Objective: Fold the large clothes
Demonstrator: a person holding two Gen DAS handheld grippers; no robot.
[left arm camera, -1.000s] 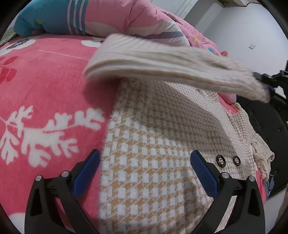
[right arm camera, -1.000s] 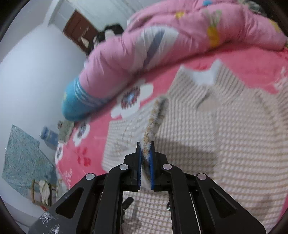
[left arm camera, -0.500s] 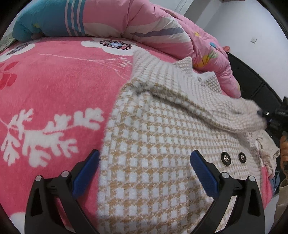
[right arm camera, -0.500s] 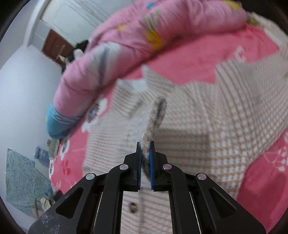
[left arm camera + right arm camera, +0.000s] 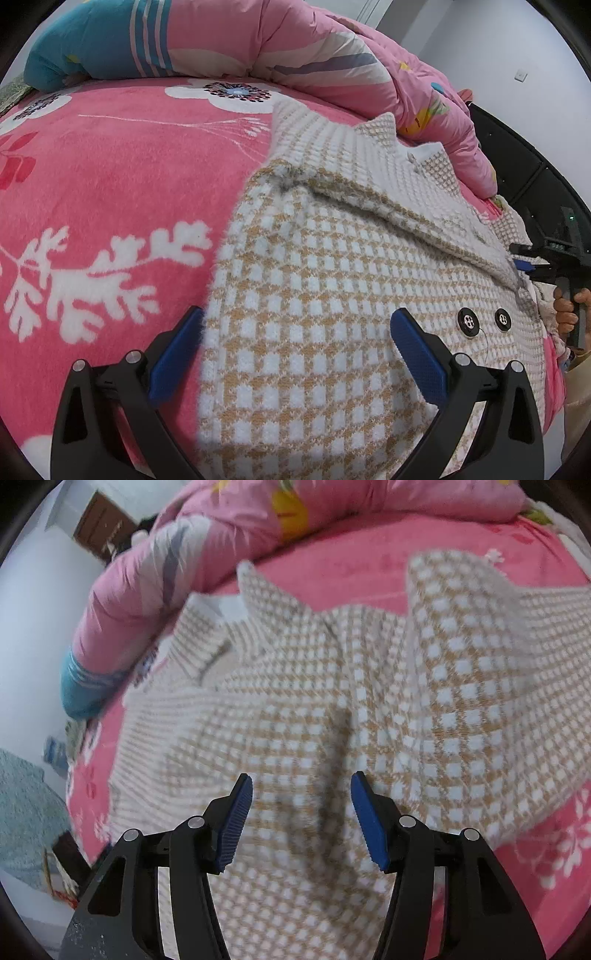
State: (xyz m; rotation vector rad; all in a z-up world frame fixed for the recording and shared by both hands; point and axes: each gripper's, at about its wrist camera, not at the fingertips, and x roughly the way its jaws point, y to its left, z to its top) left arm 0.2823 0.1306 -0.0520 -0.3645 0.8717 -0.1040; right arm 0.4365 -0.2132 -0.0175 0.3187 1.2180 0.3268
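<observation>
A large tan-and-white checked knit cardigan (image 5: 332, 295) lies spread on a pink bed. One sleeve (image 5: 388, 177) lies folded diagonally across its body. Two black buttons (image 5: 468, 322) show near the right edge. My left gripper (image 5: 295, 343) is open and empty, low over the cardigan's near left edge. My right gripper (image 5: 301, 808) is open and empty just above the cardigan (image 5: 332, 720); it also shows at the far right of the left wrist view (image 5: 524, 264).
A pink floral blanket (image 5: 110, 184) covers the bed. A rolled pink-and-blue quilt (image 5: 258, 44) lies along the far side, also in the right wrist view (image 5: 184, 554). The floor and a dark door (image 5: 99, 528) show left of the bed.
My right gripper carried the sleeve across the cardigan, lowered it and opened, letting it go. The sleeve now lies flat on the body. My left gripper stayed in place.
</observation>
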